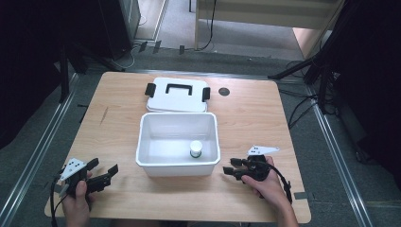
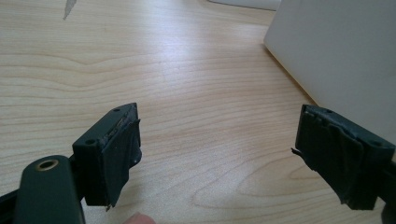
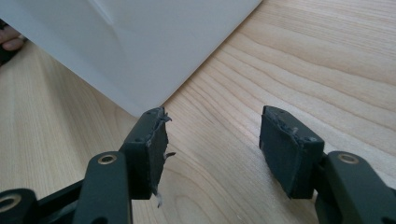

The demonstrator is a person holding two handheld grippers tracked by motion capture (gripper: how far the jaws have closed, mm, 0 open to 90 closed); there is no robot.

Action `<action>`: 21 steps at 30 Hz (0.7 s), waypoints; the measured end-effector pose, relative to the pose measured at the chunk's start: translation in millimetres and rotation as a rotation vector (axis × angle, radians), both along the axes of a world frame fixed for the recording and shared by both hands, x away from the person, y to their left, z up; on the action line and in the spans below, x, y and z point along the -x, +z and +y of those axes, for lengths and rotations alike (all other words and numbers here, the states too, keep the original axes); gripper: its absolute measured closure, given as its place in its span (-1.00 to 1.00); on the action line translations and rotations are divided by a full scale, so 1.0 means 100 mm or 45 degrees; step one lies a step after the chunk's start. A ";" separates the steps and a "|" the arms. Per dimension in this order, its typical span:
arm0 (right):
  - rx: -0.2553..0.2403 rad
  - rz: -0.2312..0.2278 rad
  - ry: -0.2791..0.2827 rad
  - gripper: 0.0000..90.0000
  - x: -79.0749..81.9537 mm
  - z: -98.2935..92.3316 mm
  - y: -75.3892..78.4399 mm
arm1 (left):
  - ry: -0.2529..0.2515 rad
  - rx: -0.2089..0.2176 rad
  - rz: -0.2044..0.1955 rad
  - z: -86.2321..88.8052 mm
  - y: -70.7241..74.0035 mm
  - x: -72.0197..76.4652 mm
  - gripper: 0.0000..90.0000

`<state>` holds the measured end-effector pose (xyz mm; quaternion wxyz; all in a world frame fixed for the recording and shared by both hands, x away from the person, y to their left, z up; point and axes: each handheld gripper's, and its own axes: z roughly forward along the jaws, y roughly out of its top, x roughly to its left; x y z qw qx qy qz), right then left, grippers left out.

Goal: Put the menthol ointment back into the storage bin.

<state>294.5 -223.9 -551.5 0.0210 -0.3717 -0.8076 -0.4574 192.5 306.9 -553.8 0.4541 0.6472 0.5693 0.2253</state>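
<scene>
My left gripper (image 1: 105, 173) and right gripper (image 1: 228, 166) sit near the surface's (image 1: 246, 113) front edge, fingers released, nothing between them. White rectangular plastic tub (image 1: 143, 142) mid-surface between them, small white green-labelled jar (image 1: 196, 149) inside, by its front wall.

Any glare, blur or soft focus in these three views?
High view: soft overall, dark surroundings, evenly lit table. Left gripper view: sheen on the wood, near fingers slightly soft. Right gripper view: the white bin wall is bright and featureless, the wood grain sharp.
</scene>
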 end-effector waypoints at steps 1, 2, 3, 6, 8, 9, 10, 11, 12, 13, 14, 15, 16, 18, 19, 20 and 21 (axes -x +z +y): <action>-0.013 -0.010 0.006 -0.06 0.00 -0.01 -0.01 | 0.002 -0.001 -0.001 0.00 0.00 0.00 -0.66; -0.024 -0.015 -0.002 -0.06 0.00 -0.01 -0.02 | 0.000 0.000 0.000 0.00 0.00 0.00 -0.66; -0.032 -0.014 -0.002 -0.05 0.01 -0.02 -0.03 | 0.000 -0.001 0.001 0.00 0.00 0.00 -0.66; -0.040 -0.009 -0.004 -0.05 0.00 -0.03 -0.03 | 0.000 -0.003 0.000 0.00 0.00 0.00 -0.66; -0.033 -0.016 -0.011 -0.04 0.01 -0.03 -0.03 | -0.001 -0.004 0.000 0.00 0.00 0.00 -0.66; -0.032 -0.015 -0.016 -0.04 0.01 -0.02 -0.03 | -0.001 -0.004 0.000 0.00 0.00 0.00 -0.66; -0.033 -0.016 -0.017 -0.04 0.01 -0.02 -0.03 | 0.000 -0.003 0.000 0.00 0.00 0.00 -0.66; -0.033 -0.013 -0.020 -0.04 0.01 -0.02 -0.03 | -0.001 -0.005 0.000 0.00 0.00 0.00 -0.66; -0.034 -0.011 -0.022 -0.04 0.02 -0.03 -0.03 | -0.001 -0.005 0.000 0.00 0.00 0.00 -0.66; -0.035 -0.010 -0.024 -0.04 0.02 -0.03 -0.03 | -0.002 -0.005 0.000 0.00 0.00 0.00 -0.66; -0.040 -0.007 -0.028 -0.04 0.02 -0.03 -0.03 | -0.002 -0.004 0.000 0.00 0.00 0.00 -0.66; -0.041 -0.006 -0.030 -0.04 0.02 -0.03 -0.03 | -0.002 -0.002 0.000 0.00 0.00 0.00 -0.66; -0.041 -0.004 -0.032 -0.04 0.02 -0.03 -0.03 | -0.003 0.000 0.001 0.00 0.00 0.00 -0.66; -0.042 -0.005 -0.032 -0.04 0.02 -0.03 -0.03 | -0.003 0.003 0.001 0.01 0.00 0.00 -0.66; -0.043 -0.004 -0.033 -0.04 0.02 -0.03 -0.03 | -0.003 0.005 0.001 0.01 0.00 0.00 -0.66; -0.044 -0.004 -0.034 -0.04 0.02 -0.03 -0.03 | -0.002 0.004 0.001 0.01 0.00 0.00 -0.66; -0.044 -0.005 -0.034 -0.04 0.02 -0.03 -0.03 | -0.003 0.003 0.002 0.00 0.00 0.00 -0.66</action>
